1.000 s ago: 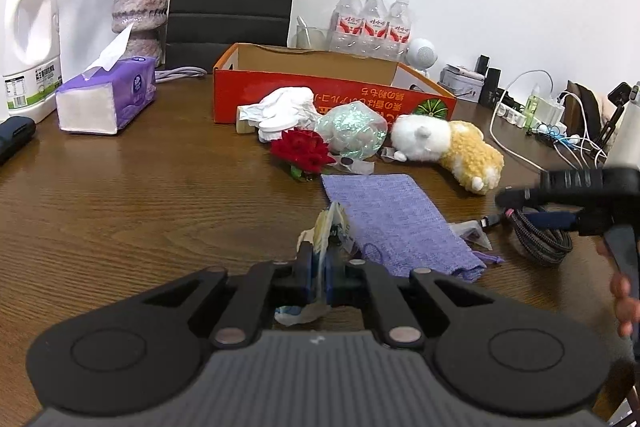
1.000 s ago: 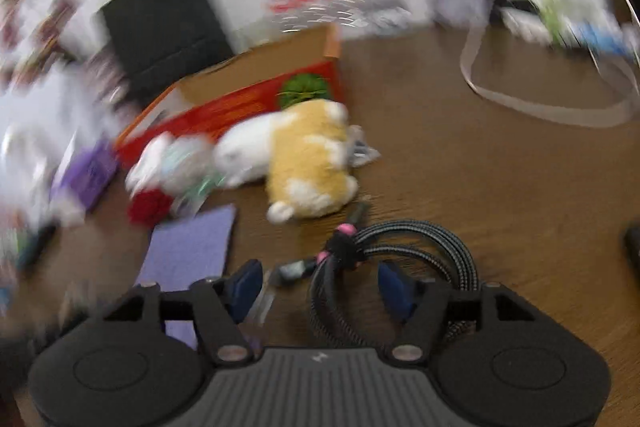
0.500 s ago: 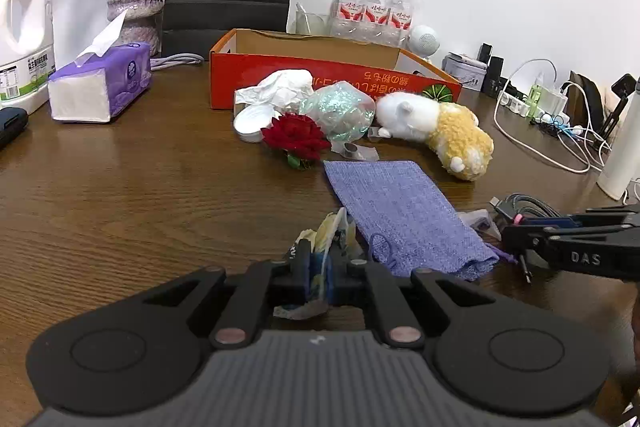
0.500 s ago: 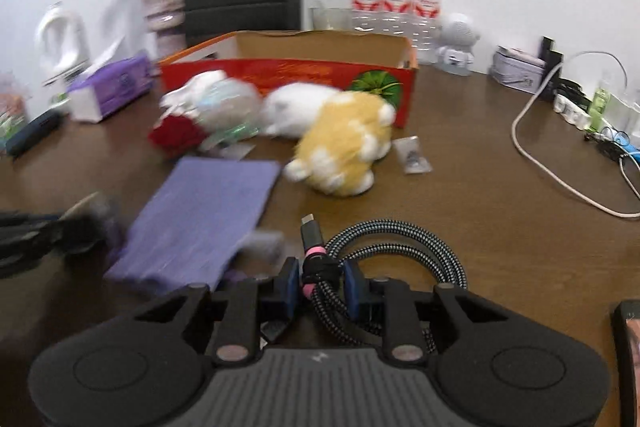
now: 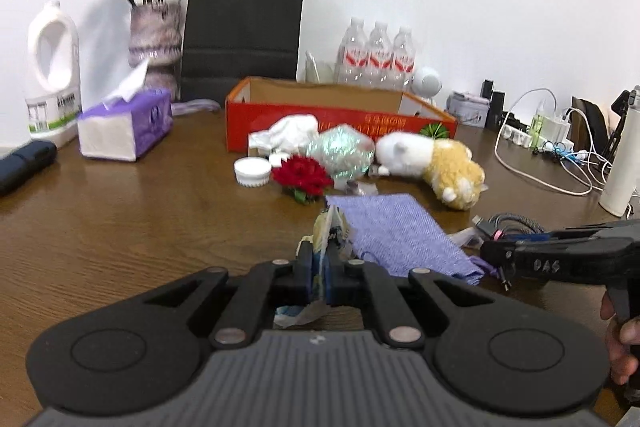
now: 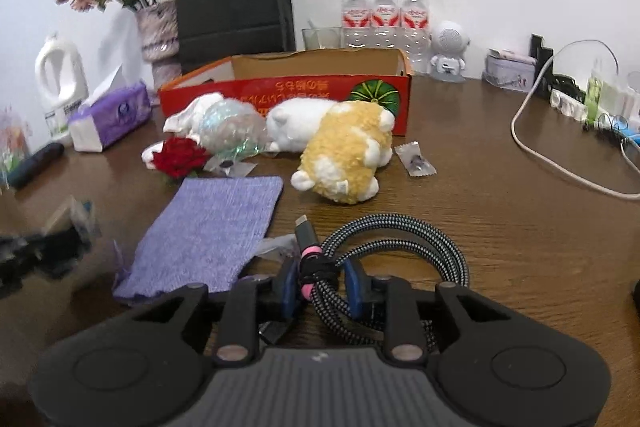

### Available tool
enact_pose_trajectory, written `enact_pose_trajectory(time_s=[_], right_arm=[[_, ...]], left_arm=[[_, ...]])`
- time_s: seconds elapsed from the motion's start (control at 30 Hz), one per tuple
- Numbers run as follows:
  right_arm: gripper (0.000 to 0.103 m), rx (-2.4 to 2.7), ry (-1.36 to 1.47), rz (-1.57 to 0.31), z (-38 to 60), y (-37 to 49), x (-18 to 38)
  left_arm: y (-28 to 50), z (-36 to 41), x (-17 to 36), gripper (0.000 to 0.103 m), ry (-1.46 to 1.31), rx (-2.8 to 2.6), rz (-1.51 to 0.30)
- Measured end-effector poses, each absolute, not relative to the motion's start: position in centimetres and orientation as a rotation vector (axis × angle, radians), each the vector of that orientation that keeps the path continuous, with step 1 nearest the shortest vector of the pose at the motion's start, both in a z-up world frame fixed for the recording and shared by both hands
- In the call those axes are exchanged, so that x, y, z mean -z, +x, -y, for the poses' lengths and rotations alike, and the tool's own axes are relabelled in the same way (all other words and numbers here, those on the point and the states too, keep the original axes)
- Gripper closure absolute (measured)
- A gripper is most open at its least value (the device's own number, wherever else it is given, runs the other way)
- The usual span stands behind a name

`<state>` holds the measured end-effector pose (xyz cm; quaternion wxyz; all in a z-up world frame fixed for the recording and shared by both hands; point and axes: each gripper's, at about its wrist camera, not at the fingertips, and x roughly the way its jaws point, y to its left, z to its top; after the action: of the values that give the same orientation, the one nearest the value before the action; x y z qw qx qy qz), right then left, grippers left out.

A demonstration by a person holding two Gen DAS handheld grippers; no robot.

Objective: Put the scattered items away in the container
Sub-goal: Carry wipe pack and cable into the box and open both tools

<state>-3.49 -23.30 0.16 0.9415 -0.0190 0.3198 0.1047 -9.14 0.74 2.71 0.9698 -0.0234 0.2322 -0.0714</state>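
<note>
both grippers loaded, red cardboard box (image 6: 280,89) ahead of both

the left gripper (image 5: 318,269) is clamped fully on a crumpled cream and blue wrapper (image 5: 330,227). the right gripper (image 6: 322,285) has its jaws narrowed onto the pink-banded neck of a coiled braided black cable (image 6: 400,247), which lies on the wooden table (image 6: 500,187) near its front edge. the box sits toward the table's far edge, straight beyond the purple woven cloth (image 6: 216,219) and yellow-and-white plush toy (image 6: 348,155); its long axis runs left to right, and the right hand looks slightly nearer.

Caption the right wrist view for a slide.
Right gripper clamps coiled braided black-and-grey cable beside purple woven pouch, facing red cardboard box.
</note>
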Motion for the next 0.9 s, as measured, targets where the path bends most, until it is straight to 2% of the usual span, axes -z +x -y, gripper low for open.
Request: enact_pose_trajectory(time_s=[0.13, 0.33, 0.47, 0.6, 0.77, 0.9], right_arm=[[0.086, -0.168, -0.101, -0.610, 22.1, -4.7, -0.5], [0.086, -0.153, -0.146, -0.367, 21.5, -8.6, -4.2], [0.086, -0.159, -0.137, -0.263, 21.7, -8.9, -6.8], [0.086, -0.203, -0.143, -0.220, 21.8, -5.8, -9.3], [0.086, -0.251, -0.166, -0.183, 21.1, 2.2, -13.2], [0.086, -0.292, -0.150, -0.265, 21.5, 12.4, -14.7]], left_arm=[[-10.6, -0.7, -3.9, 0.097, -0.060, 0.123, -0.378], [-11.8, -0.5, -6.6, 0.096, -0.075, 0.110, -0.207], [-10.1, 0.1, -8.4, 0.096, -0.064, 0.117, -0.169], [-5.0, 0.4, -10.3, 0.096, -0.047, 0.118, -0.169], [4.6, -0.6, -13.2, 0.095, 0.013, 0.082, -0.123], [15.1, -1.6, -13.9, 0.095, -0.001, 0.108, -0.245]])
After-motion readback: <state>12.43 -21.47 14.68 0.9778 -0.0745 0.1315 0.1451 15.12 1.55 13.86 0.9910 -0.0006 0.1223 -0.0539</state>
